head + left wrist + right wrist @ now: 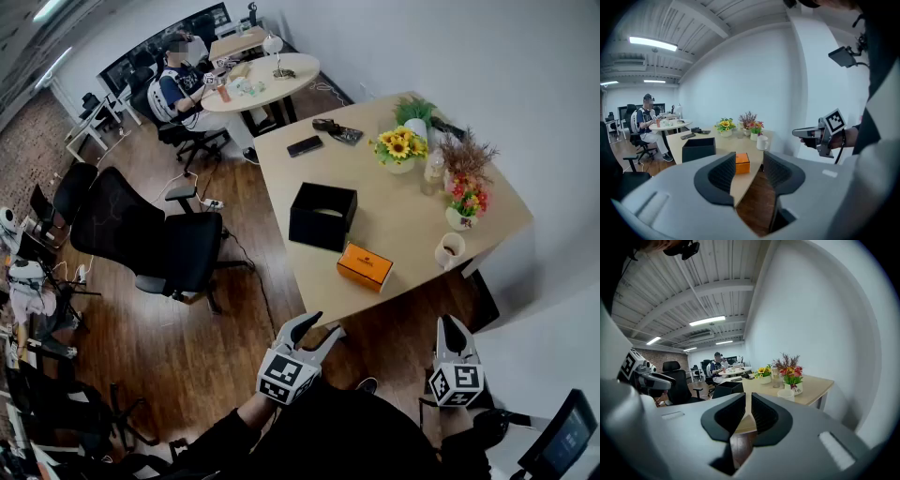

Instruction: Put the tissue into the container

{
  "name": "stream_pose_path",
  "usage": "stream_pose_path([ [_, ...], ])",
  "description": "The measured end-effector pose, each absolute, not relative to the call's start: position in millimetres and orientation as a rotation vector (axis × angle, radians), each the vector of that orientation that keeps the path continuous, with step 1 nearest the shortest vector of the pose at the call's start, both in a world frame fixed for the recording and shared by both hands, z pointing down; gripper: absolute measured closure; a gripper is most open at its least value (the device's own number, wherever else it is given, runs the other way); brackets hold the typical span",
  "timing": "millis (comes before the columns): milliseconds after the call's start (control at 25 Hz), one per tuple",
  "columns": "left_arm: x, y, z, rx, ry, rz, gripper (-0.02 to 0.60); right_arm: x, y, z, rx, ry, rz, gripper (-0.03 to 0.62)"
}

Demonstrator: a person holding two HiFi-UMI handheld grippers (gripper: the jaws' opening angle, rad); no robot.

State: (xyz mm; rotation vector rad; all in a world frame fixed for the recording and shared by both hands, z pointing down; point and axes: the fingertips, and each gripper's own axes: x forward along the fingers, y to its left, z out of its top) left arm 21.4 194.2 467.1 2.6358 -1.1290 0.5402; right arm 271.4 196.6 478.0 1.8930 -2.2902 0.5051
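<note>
An orange tissue box [365, 265] lies near the wooden table's front edge. The black open-topped container [319, 232] stands just behind it to the left. Both grippers hover off the table, in front of its near corner. My left gripper [315, 326] has its jaws a little apart with nothing between them. Through that gap in the left gripper view [749, 161] I see the tissue box [742, 163], with the container [698, 150] to its left. My right gripper [450, 323] is shut and empty [748, 401]. No loose tissue shows.
A white cup [450, 249], two flower pots [401, 145] [466, 197] and a phone [305, 145] sit on the table [403, 220]. A black office chair [150, 239] stands to the left. A person [183, 80] sits at a round table far back.
</note>
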Motion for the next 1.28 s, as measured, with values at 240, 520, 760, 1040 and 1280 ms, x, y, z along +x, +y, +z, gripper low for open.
stream_pose_path([
  [240,19,164,471,2.662,-1.139,0.648,0.414,269,165,482,1.863,-2.335,0.465,0.553],
  [520,10,135,497,2.668,-1.027,0.775,0.414,234,150,509,1.75,-2.329,0.503,0.551],
  [760,6,77,526,2.683,-0.948,0.788,0.414,207,119,528,1.719,-2.269,0.516,0.548],
  [1040,16,11,574,2.711,-0.71,0.786,0.41,166,81,571,1.575,-2.17,0.603,0.468],
  [1280,30,-20,607,2.745,-0.508,0.88,0.301,154,53,599,1.556,-2.071,0.695,0.393],
])
